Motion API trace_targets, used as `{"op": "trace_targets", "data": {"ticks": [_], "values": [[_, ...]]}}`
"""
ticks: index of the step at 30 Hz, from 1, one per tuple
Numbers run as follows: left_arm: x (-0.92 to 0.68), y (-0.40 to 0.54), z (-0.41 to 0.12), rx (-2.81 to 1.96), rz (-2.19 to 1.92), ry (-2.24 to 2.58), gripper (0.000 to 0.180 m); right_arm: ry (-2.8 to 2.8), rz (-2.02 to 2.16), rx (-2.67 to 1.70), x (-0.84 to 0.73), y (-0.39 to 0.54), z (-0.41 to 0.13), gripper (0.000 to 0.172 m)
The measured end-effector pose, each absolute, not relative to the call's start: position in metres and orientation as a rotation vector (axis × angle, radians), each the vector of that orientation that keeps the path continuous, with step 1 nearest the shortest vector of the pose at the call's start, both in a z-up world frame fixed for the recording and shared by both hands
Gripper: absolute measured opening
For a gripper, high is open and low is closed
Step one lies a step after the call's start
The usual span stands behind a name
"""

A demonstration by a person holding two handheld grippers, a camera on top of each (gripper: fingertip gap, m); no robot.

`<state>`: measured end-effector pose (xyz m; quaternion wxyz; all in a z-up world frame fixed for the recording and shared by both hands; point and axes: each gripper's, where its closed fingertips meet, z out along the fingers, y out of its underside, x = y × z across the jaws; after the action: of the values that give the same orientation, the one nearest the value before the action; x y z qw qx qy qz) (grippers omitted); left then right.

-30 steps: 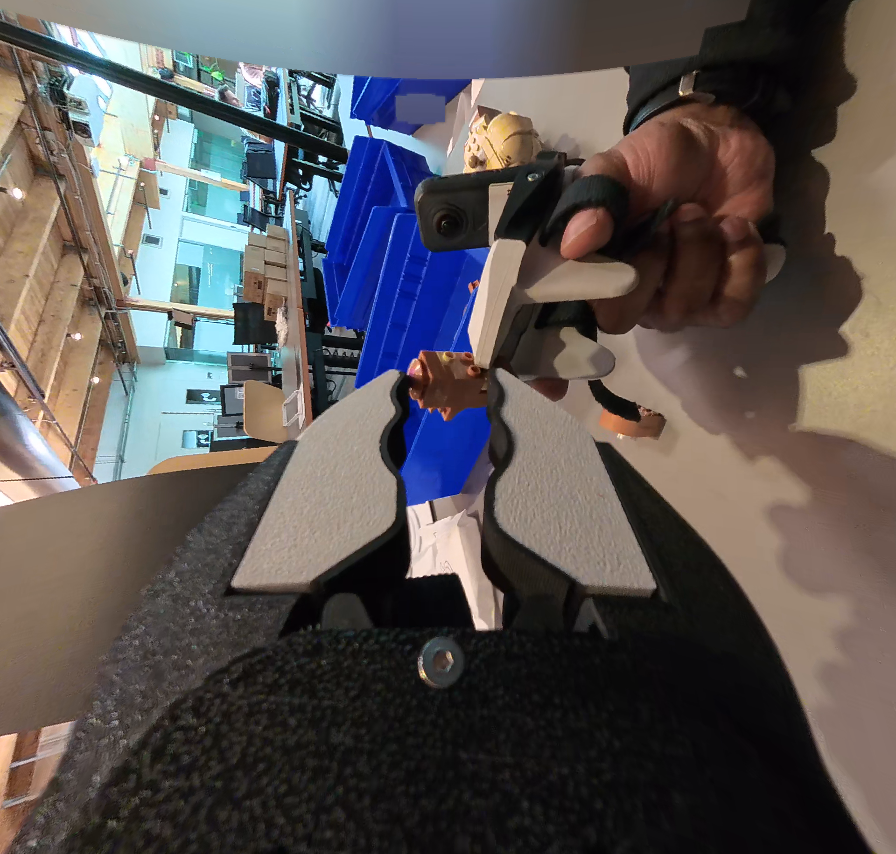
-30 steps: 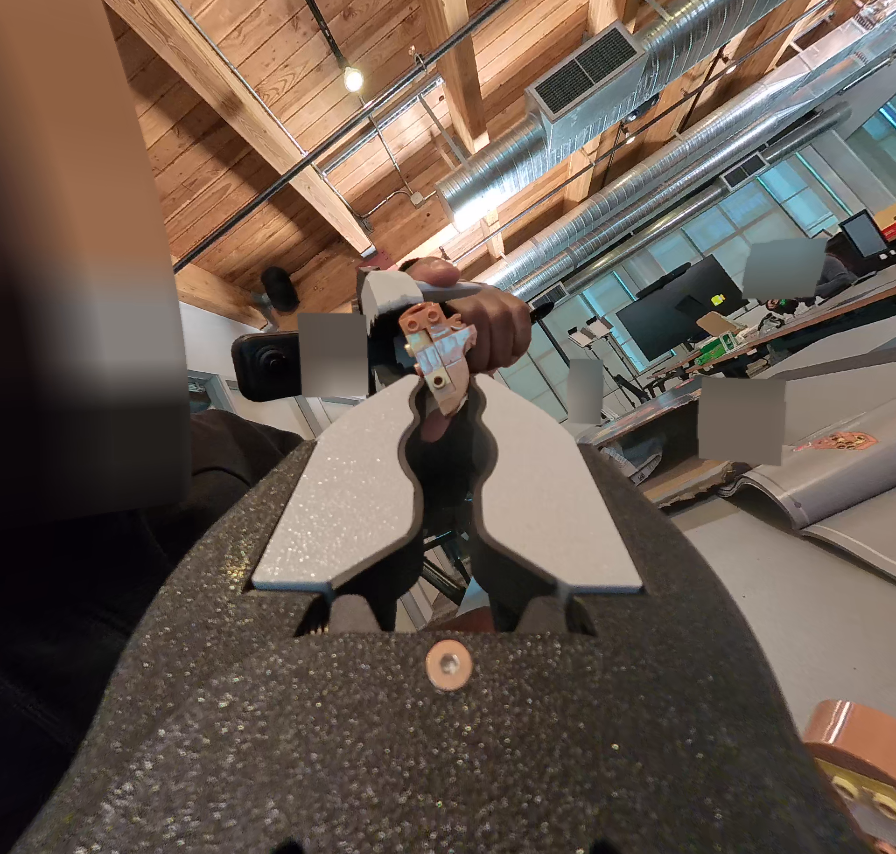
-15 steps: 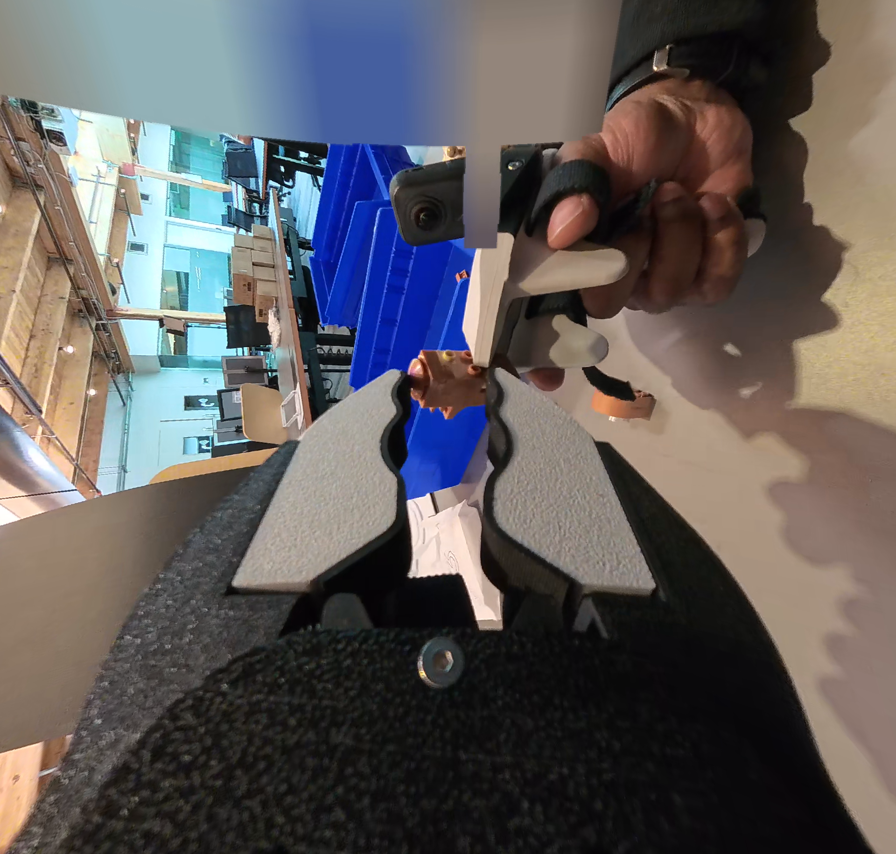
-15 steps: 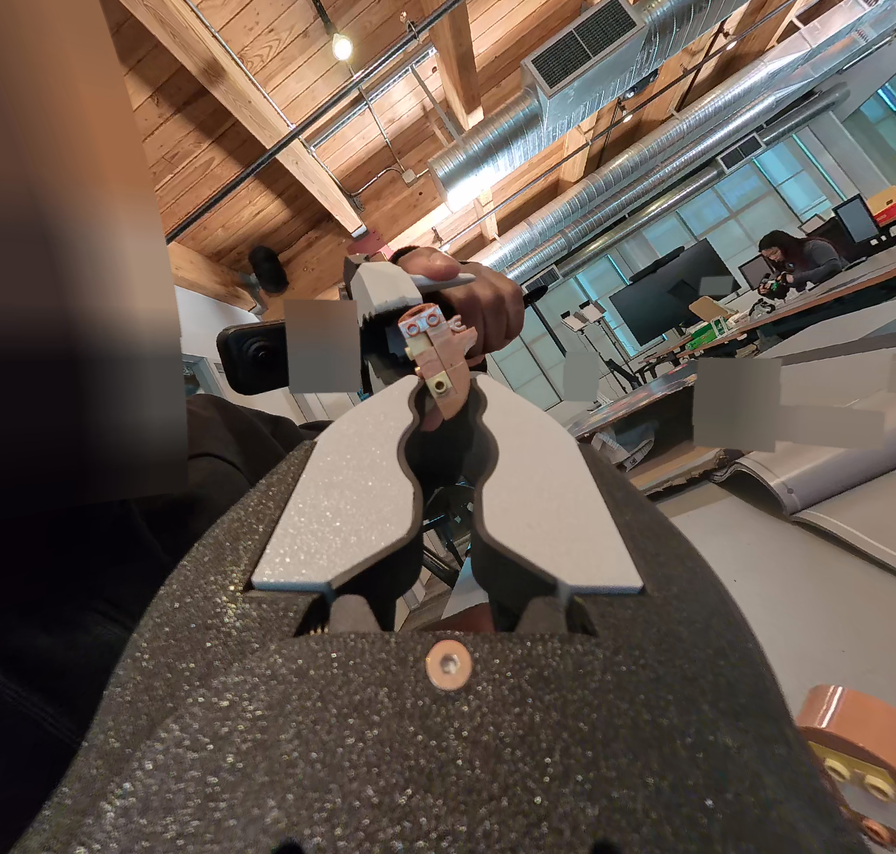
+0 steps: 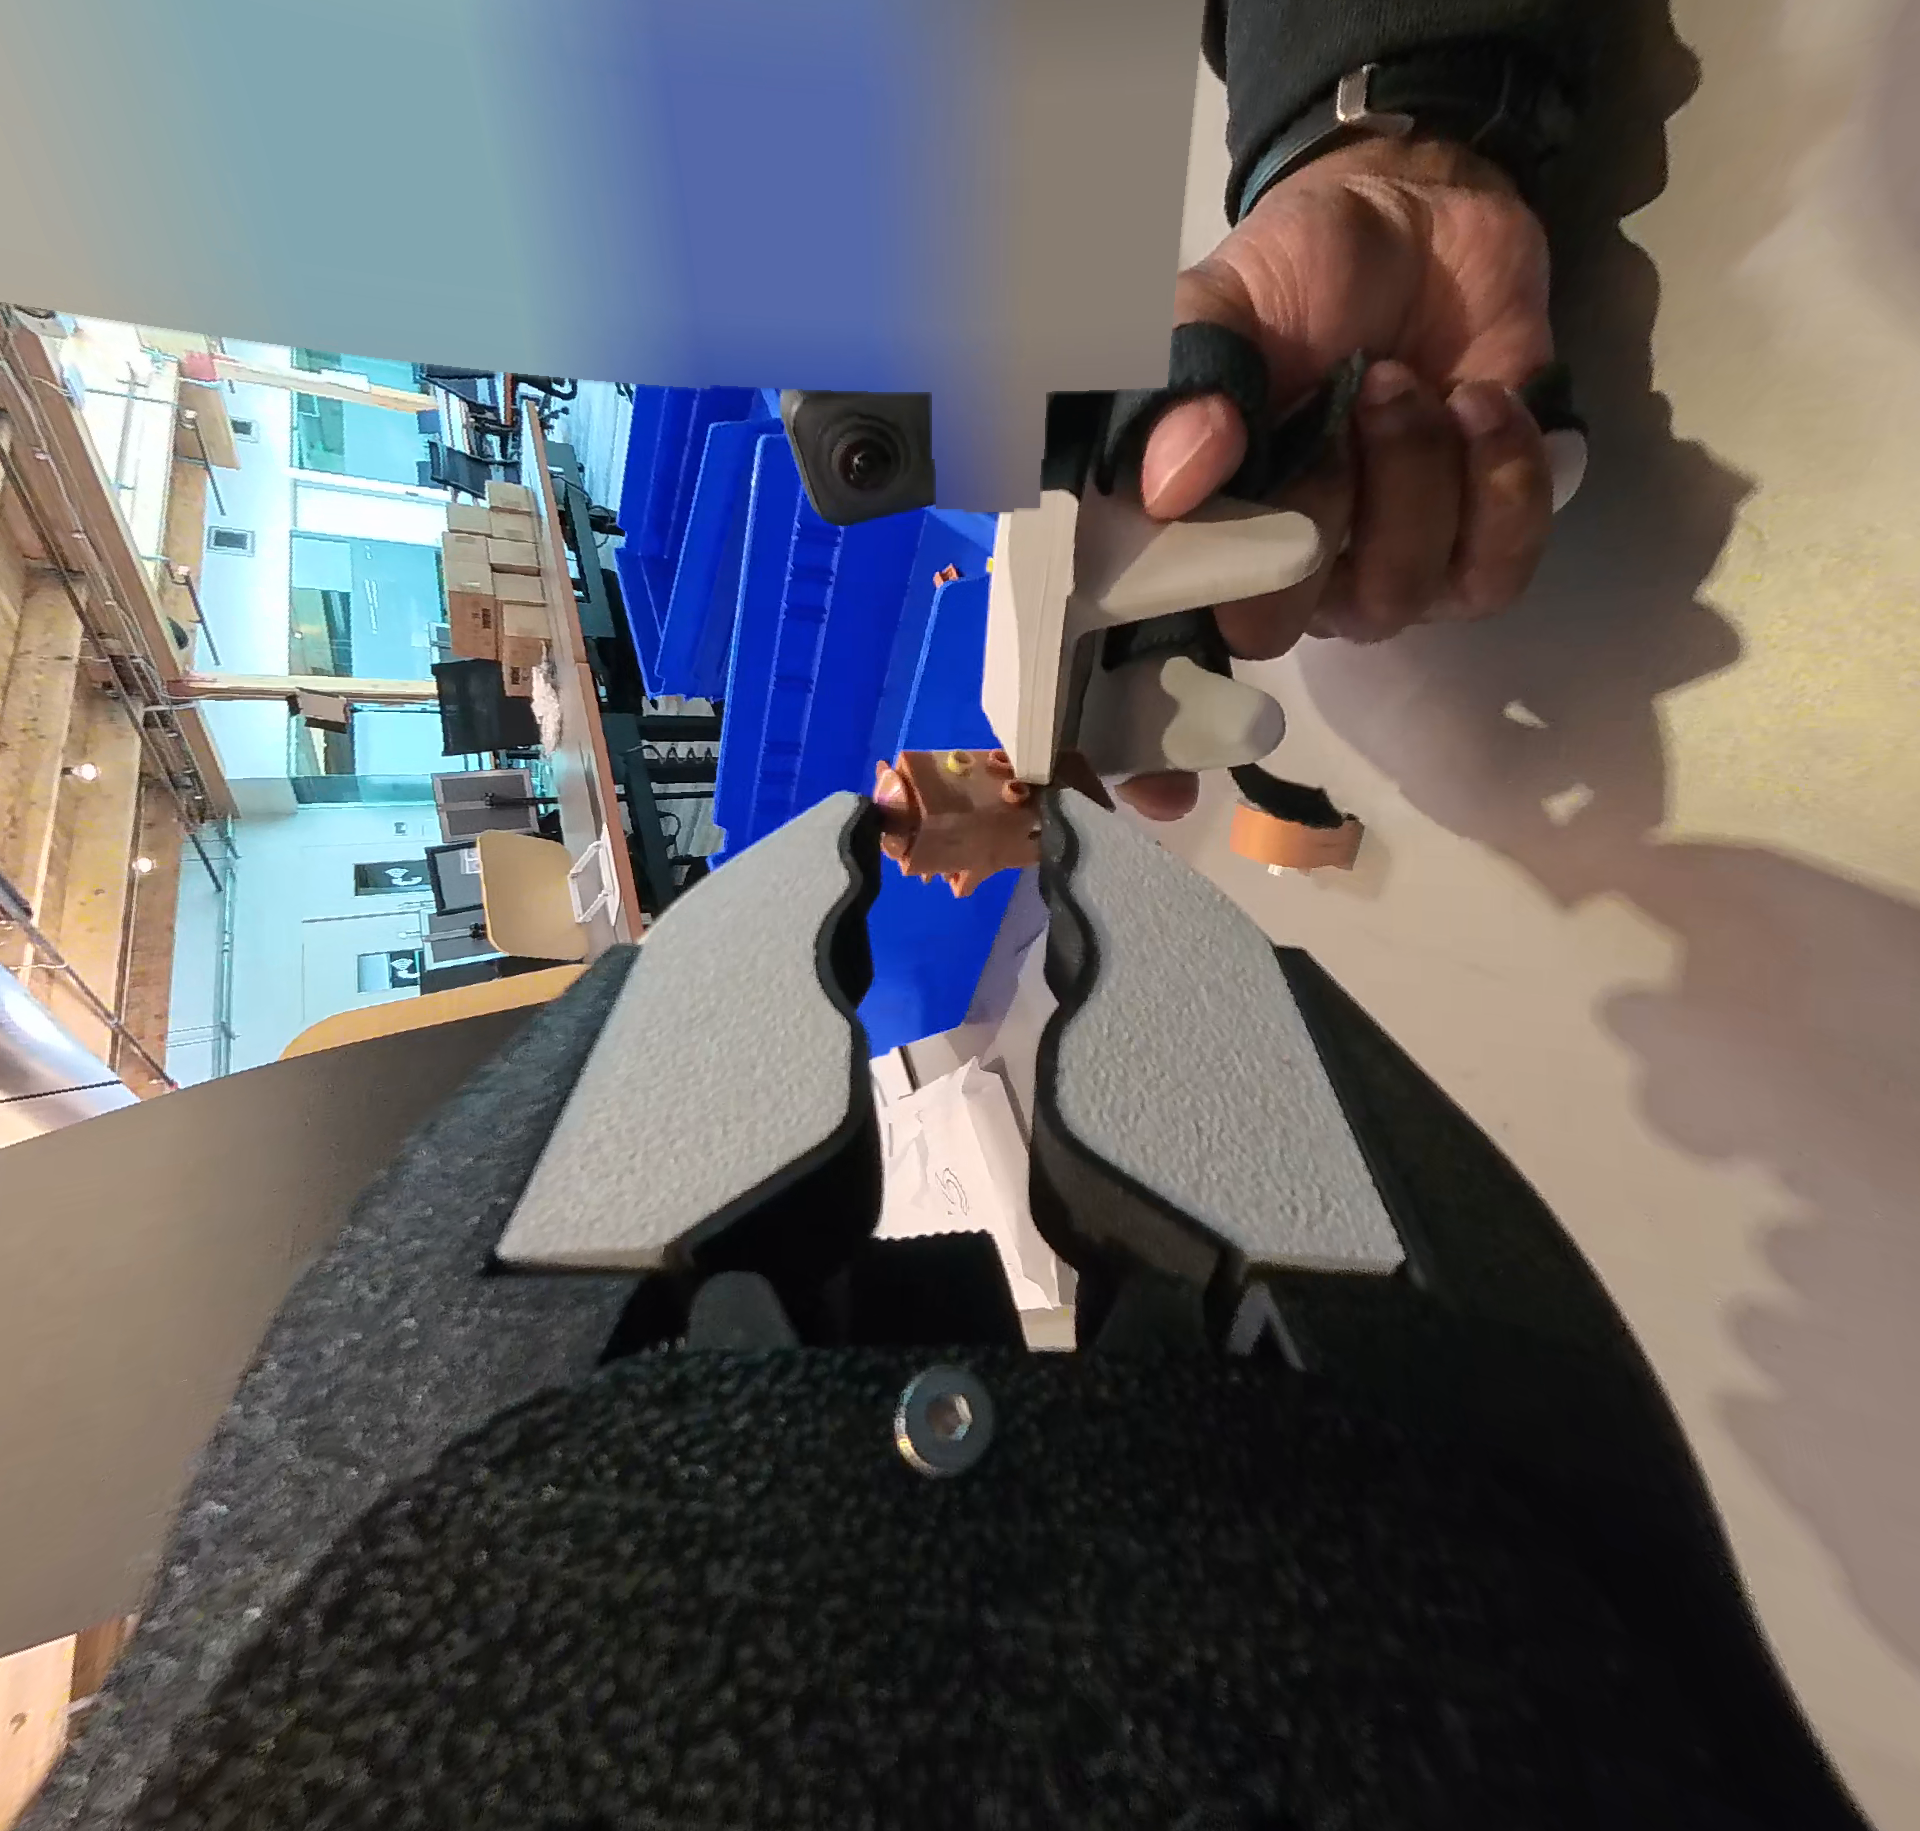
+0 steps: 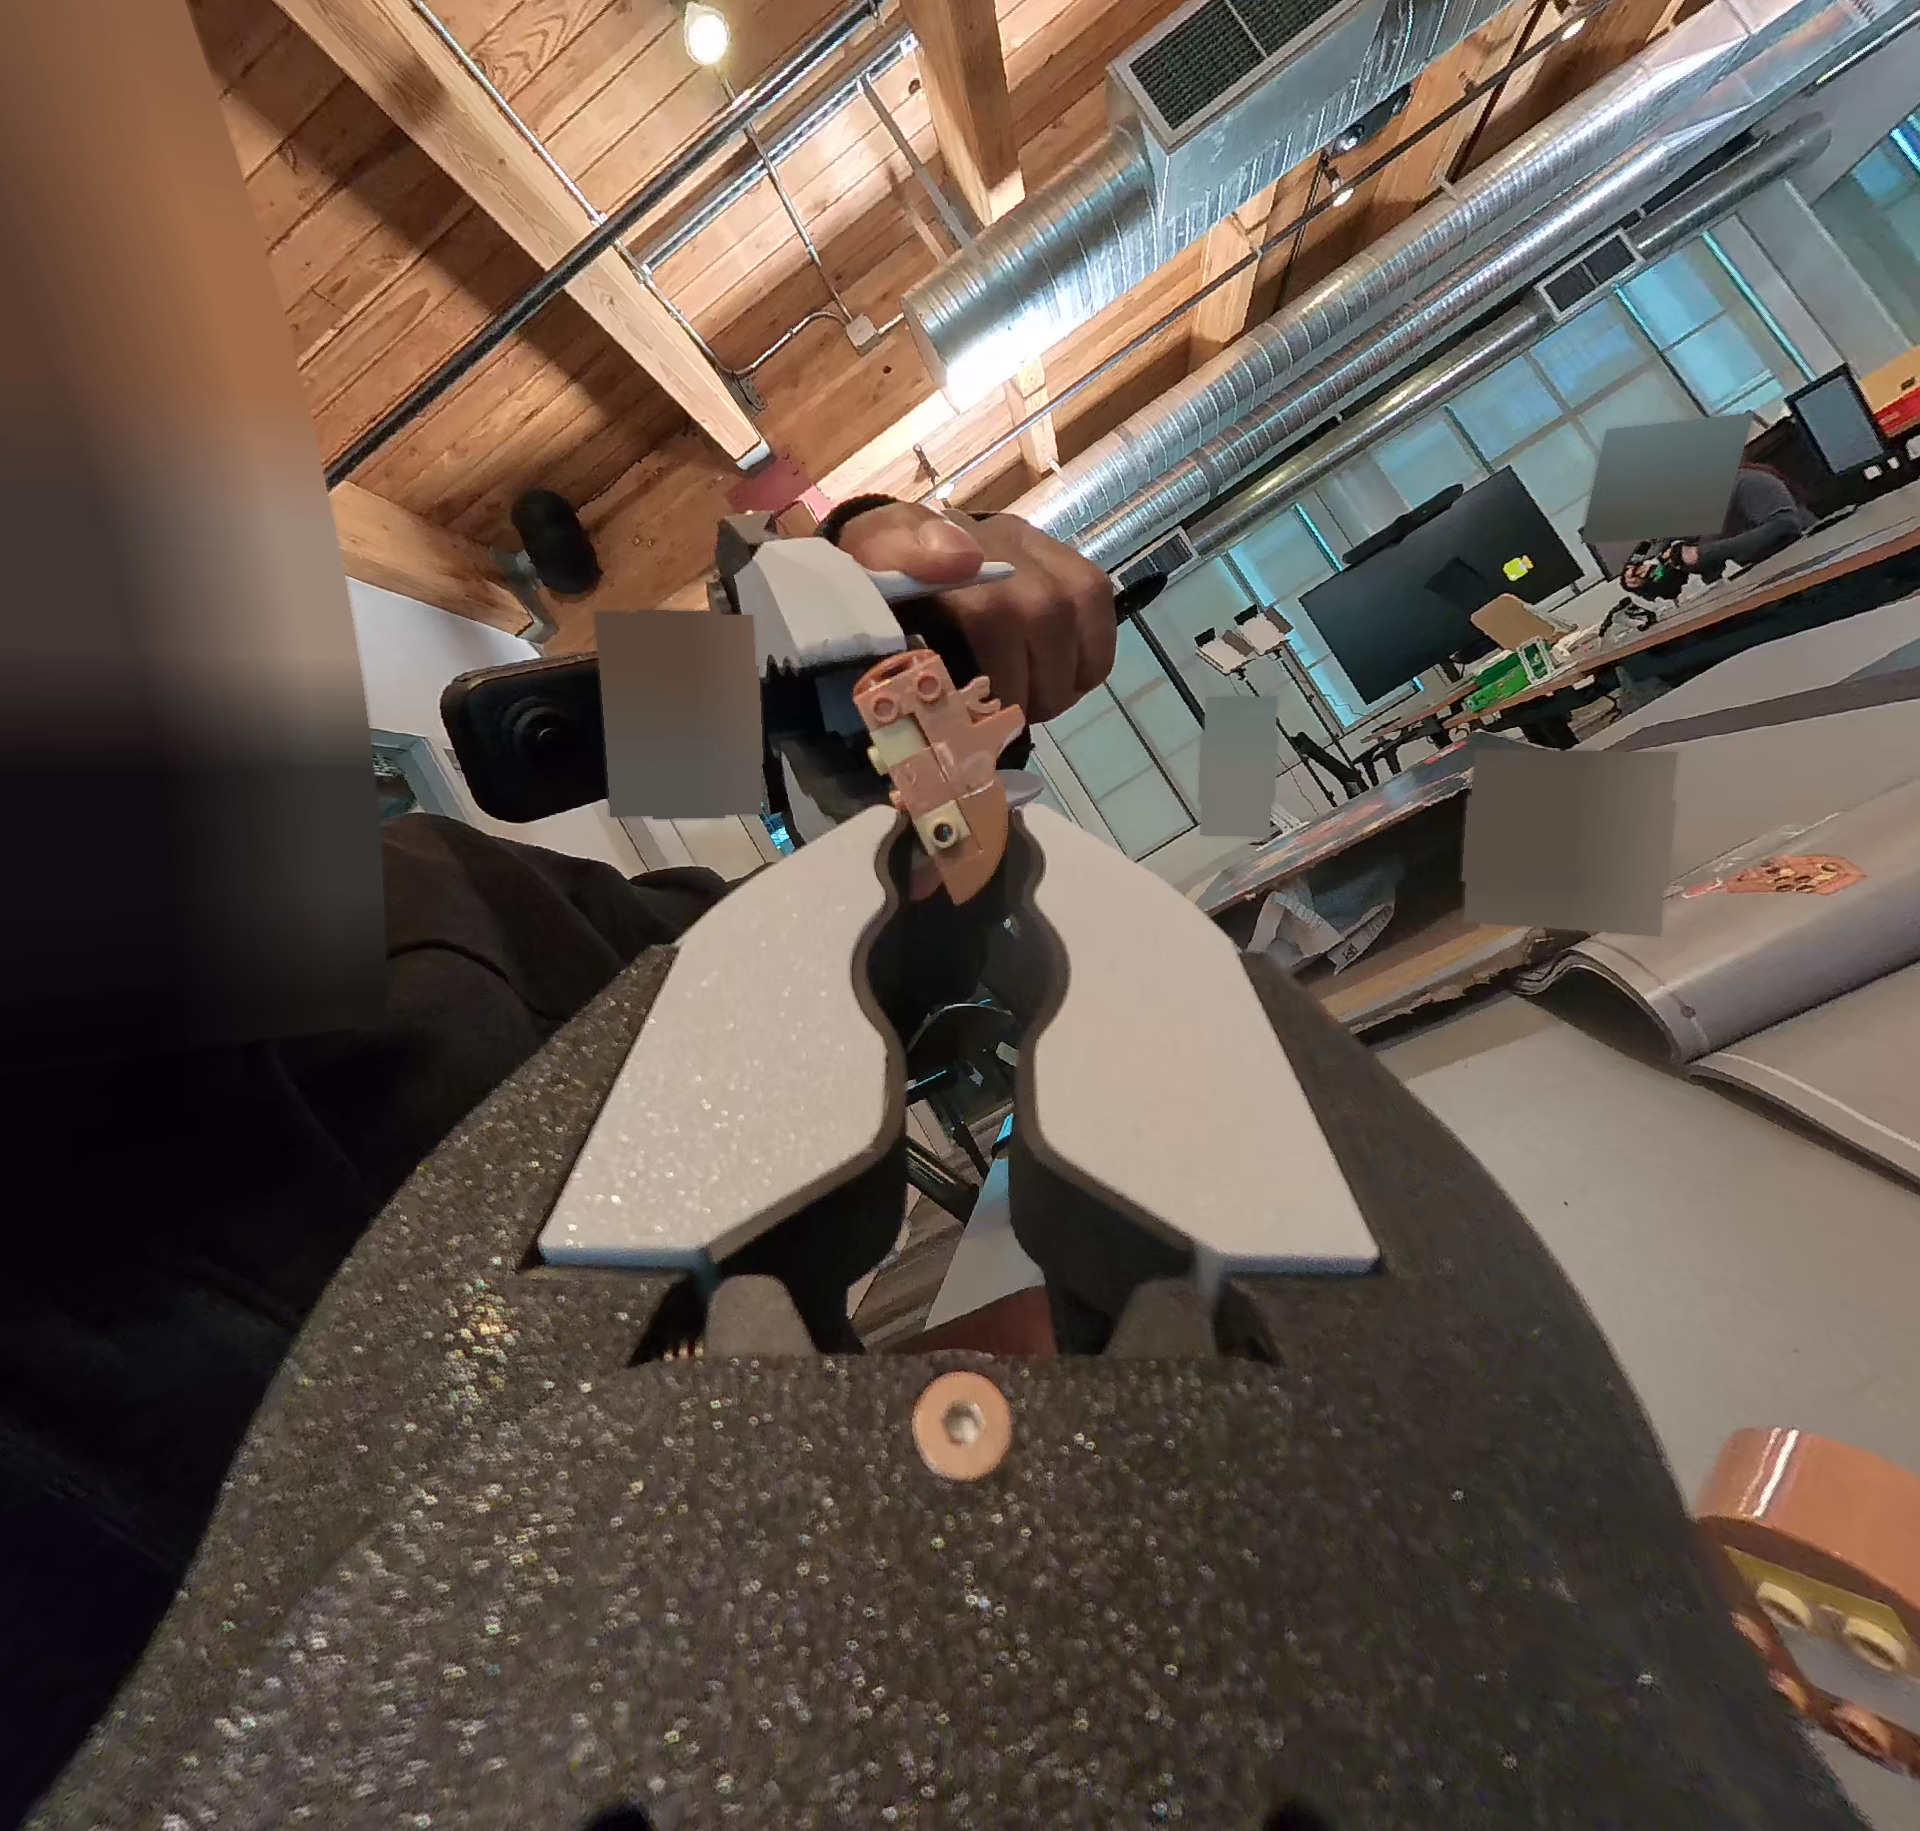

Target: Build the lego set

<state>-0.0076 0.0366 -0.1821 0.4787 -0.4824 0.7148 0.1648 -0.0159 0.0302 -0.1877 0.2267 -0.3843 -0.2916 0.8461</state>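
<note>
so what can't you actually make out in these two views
- Left wrist view: the brown brick assembly shows only above the left gripper; the right gripper's fingertips cover its far end.
- Right wrist view: the brown piece is cut off by the corner.
- Both views: blur patches hide whatever lies behind.

Both tongs (image 5: 956,825) (image 6: 951,836) have shifted a little, the brick piece (image 6: 935,742) clamped between them throughout.
</note>
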Motion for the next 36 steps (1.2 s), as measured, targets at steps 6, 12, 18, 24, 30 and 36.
{"op": "trace_targets", "data": {"ticks": [6,12,18,24,30,36], "values": [[-0.009,0.04,-0.181,-1.225,0.39,1.712,0.037,-0.765,2.351,-1.049,-0.016,0.034,-0.184,0.015],[-0.009,0.037,-0.179,-1.29,0.301,1.681,0.037,-0.761,2.328,-1.051,-0.016,0.036,-0.184,0.015],[-0.007,0.036,-0.156,-1.473,-0.004,1.494,0.031,-0.773,2.28,-1.062,-0.018,0.04,-0.186,0.016],[-0.016,0.046,-0.156,-1.901,-0.361,1.188,0.0,-0.833,2.172,-1.073,-0.022,0.04,-0.189,0.016],[-0.014,0.047,-0.168,-2.04,-0.503,1.071,0.0,-0.858,2.122,-1.082,-0.024,0.039,-0.192,0.016],[-0.015,0.048,-0.173,-2.062,-0.503,1.054,0.0,-0.858,2.121,-1.107,-0.025,0.039,-0.195,0.016]]}}
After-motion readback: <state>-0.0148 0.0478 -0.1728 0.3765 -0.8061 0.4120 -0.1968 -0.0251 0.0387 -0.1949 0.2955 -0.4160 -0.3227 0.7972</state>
